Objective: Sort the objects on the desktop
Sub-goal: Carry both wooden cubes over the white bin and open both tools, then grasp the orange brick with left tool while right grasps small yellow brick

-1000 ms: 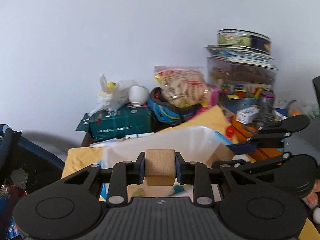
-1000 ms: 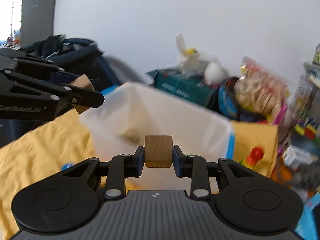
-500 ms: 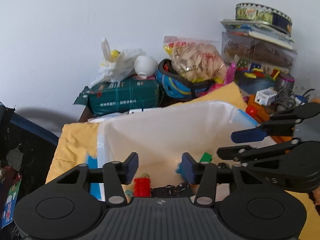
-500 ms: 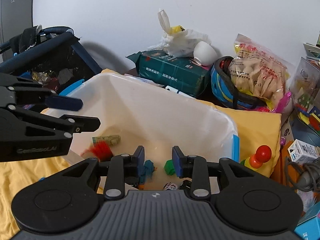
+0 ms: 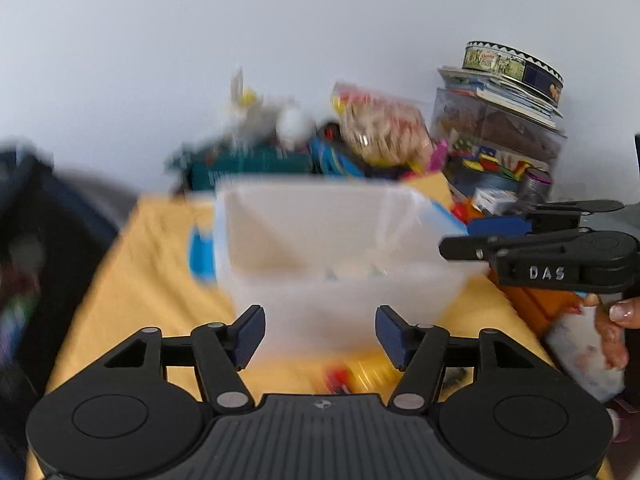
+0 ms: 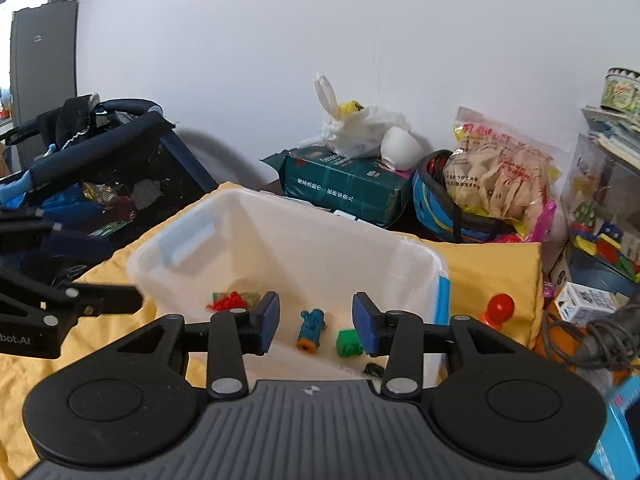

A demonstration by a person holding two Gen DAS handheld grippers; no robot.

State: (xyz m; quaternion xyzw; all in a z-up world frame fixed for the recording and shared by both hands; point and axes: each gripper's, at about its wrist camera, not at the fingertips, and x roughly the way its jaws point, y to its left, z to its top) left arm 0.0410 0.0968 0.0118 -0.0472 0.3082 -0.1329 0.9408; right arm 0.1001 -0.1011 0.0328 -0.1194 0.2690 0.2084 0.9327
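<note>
Yellow cloth (image 6: 492, 264) covers the desk under a translucent bin (image 6: 400, 252) holding small toys. Left gripper (image 5: 320, 334) and right gripper (image 6: 316, 322) are empty, jaws opening. Next, approach the red peg (image 6: 498, 308), right of the bin, squarely.

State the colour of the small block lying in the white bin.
Green; the block shows best in the right wrist view.
</note>
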